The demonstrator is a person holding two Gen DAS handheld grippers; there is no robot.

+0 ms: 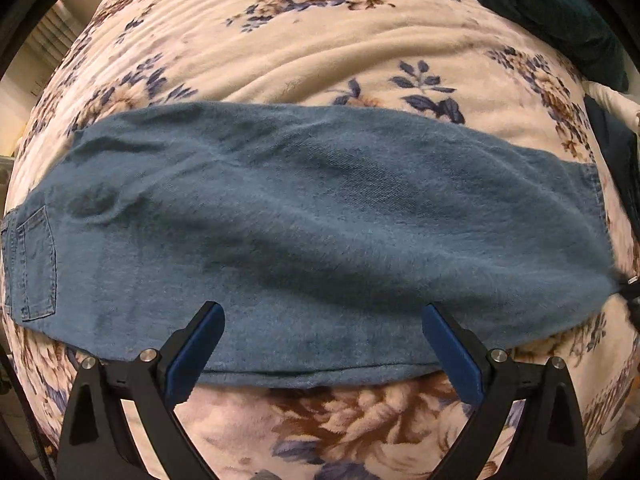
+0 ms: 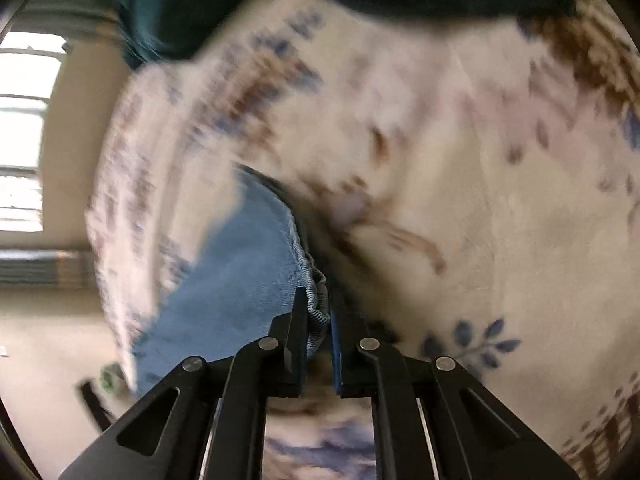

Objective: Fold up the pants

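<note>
Blue denim pants (image 1: 304, 232) lie folded lengthwise across a floral blanket (image 1: 320, 40), waist and back pocket (image 1: 36, 264) at the left, leg hems at the right. My left gripper (image 1: 322, 320) is open and empty, hovering over the pants' near edge. My right gripper (image 2: 318, 308) is shut on the hem end of the pants (image 2: 240, 280); its fingers show at the far right edge of the left wrist view (image 1: 630, 288). The right wrist view is blurred by motion.
A dark teal cushion or cloth (image 1: 560, 12) lies at the blanket's far right and also shows in the right wrist view (image 2: 180, 12). A window (image 2: 24, 132) and a beige wall stand to the left of the bed.
</note>
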